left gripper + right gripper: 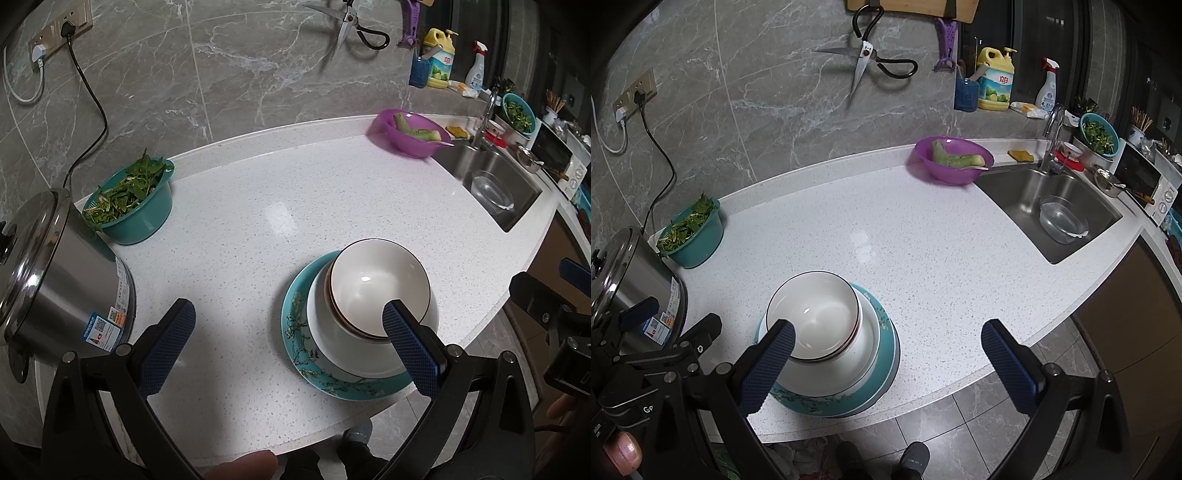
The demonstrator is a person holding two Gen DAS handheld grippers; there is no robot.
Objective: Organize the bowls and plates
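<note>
Left wrist view: stack (354, 325) sits near the counter's (258, 221) front edge, teal plate (295, 325) at the bottom, white bowl (376, 284) on top (at least one more white bowl nested under it, exact count unclear). Left gripper (284, 339) is spread wide and empty; its right finger (410, 350) overlaps the stack's near rim, contact can't be confirmed, left finger over bare counter, so the stack lies right of the gripper's centre. Pot (55, 273) is left of the stack, green basket (133, 206) behind-left. Right wrist view: same stack (827, 343) now lies left of centre; right gripper (890, 365) also wide, holding nothing, left finger (768, 365) overlapping the top bowl's (812, 314) near rim. Both look about equally near. Stacking looks finished; any lift would need recentring on a rim.
</note>
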